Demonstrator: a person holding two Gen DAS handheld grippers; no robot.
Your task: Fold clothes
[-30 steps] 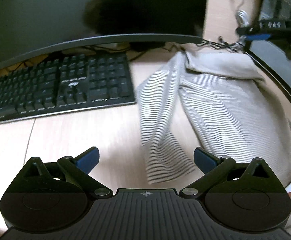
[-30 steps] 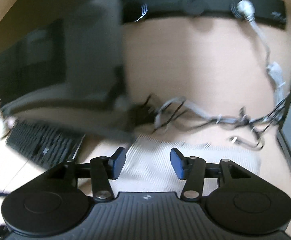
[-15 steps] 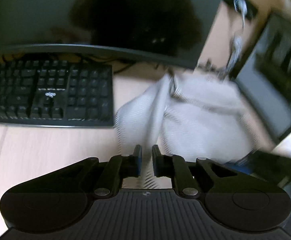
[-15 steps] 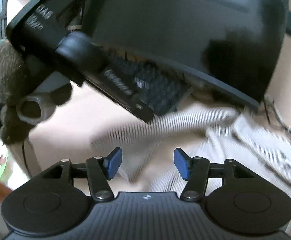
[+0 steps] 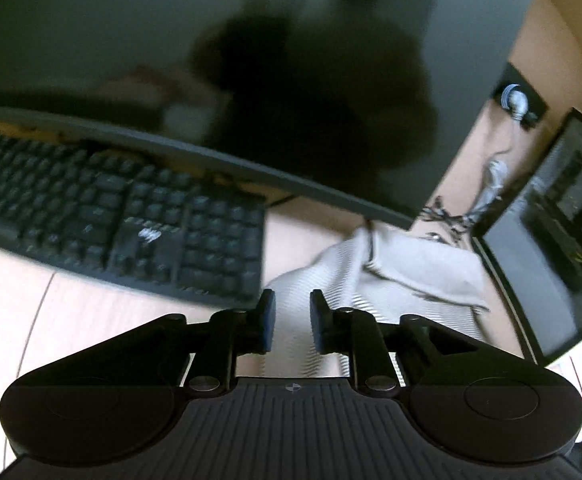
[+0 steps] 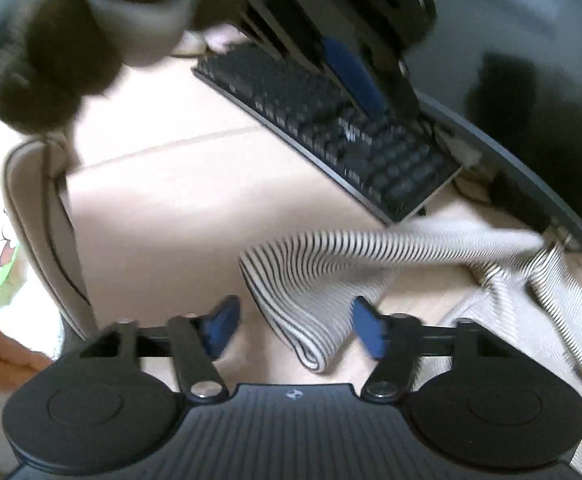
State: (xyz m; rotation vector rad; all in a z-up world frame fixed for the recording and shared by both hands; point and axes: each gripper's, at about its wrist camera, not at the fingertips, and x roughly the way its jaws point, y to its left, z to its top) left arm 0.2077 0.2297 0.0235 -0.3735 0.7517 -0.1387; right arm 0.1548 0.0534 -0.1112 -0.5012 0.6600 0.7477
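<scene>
A grey-and-white striped garment lies on the wooden desk, right of the keyboard. One sleeve stretches left from the body and doubles back, so its cuff rests on the desk. My right gripper is open, low over the desk, with the cuff between its blue pads. My left gripper shows only a narrow gap, with blurred striped cloth behind it. In the right wrist view the left gripper's fingers hang above the keyboard, clear of the sleeve, held by a hand in a brown fuzzy glove.
A black keyboard lies along the back of the desk under a wide curved monitor. A second dark screen stands at the right, with tangled cables behind the garment. A pale chair back stands at the desk's near edge.
My left gripper went from wide open to almost shut, then widened a little and rose off the sleeve. The right wrist view swung from the back wall down to the cuff. The sleeve now lies doubled back.
</scene>
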